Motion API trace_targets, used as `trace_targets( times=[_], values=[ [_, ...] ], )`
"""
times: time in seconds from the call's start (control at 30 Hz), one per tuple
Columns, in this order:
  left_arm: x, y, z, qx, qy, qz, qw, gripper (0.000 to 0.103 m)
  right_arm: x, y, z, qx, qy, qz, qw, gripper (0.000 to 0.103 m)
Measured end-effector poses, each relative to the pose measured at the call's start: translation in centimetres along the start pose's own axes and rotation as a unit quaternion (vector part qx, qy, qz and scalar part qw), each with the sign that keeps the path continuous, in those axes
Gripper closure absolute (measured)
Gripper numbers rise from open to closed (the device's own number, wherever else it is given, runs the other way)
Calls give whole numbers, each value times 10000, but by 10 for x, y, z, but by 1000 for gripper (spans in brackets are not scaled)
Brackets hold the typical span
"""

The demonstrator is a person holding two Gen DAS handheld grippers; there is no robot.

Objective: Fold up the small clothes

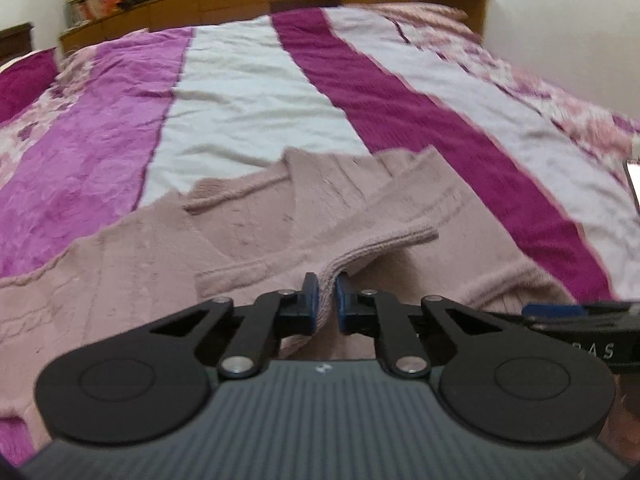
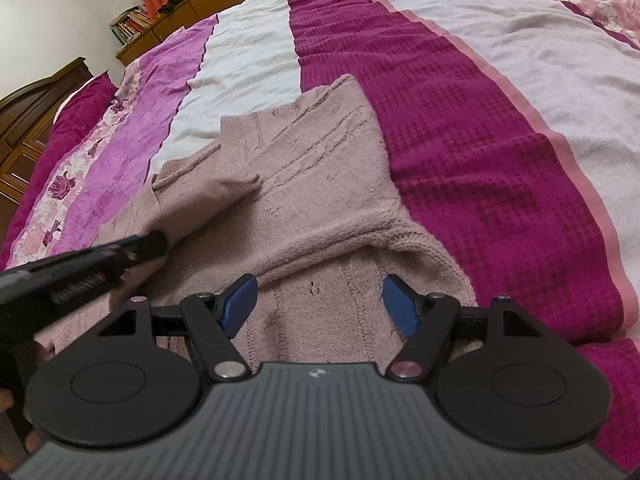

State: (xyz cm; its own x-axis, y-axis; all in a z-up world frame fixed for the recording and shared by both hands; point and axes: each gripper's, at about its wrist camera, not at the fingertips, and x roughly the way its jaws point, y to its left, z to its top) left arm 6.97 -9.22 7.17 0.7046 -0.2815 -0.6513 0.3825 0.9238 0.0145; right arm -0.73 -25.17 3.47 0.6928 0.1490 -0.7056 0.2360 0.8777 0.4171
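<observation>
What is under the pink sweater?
The pink sweater lies on a striped bedspread, whose purple and white bands run out from beneath it. The part directly underneath is covered.

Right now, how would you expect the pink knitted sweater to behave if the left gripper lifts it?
The sweater is probably floppy: it already drapes in soft folds. It is unlikely to slip, since the left gripper pinches a ribbed edge. The rest would likely drag across the bedspread.

Dusty-pink knitted sweater [image 1: 256,216] lying partly folded on the bed

We are seeing it spreading flat over the striped cover, its cable-knit front facing up, one sleeve [image 2: 320,152] lying folded across the body, and a ribbed edge [image 1: 384,248] lifting off the knit in a raised pinch near us.
</observation>
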Motion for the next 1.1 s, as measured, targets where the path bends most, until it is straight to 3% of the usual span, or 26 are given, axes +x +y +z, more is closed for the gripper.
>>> trace_targets(
  times=[0.27,0.37,0.43,0.6,0.67,0.77,0.97,1.1],
  values=[
    [-29,53,-11,-1079,-317,644,9916,93,1,0,0,-21,-2,-17,10000,27],
    [-34,73,-19,-1378,-291,884,9861,93,1,1,-1,-59,-8,-43,10000,27],
    [-34,80,-21,-1453,-140,850,9856,93,2,2,-1,-83,-8,-66,9999,27],
    [-33,69,-18,-1154,85,581,9916,91,2,5,-2,-96,-15,-107,9999,27],
    [-32,60,-18,-1003,171,464,9937,74,0,6,-2,-89,-32,-103,9999,26],
    [-28,44,-16,-799,177,258,9963,56,-3,6,-2,-80,-63,-89,9999,26],
    [-10,9,-14,-28,309,109,9995,53,-5,0,-1,41,-77,-54,9999,26],
    [7,-5,-15,238,401,75,9989,53,-3,-4,-2,87,-73,-11,9999,26]
  ],
)
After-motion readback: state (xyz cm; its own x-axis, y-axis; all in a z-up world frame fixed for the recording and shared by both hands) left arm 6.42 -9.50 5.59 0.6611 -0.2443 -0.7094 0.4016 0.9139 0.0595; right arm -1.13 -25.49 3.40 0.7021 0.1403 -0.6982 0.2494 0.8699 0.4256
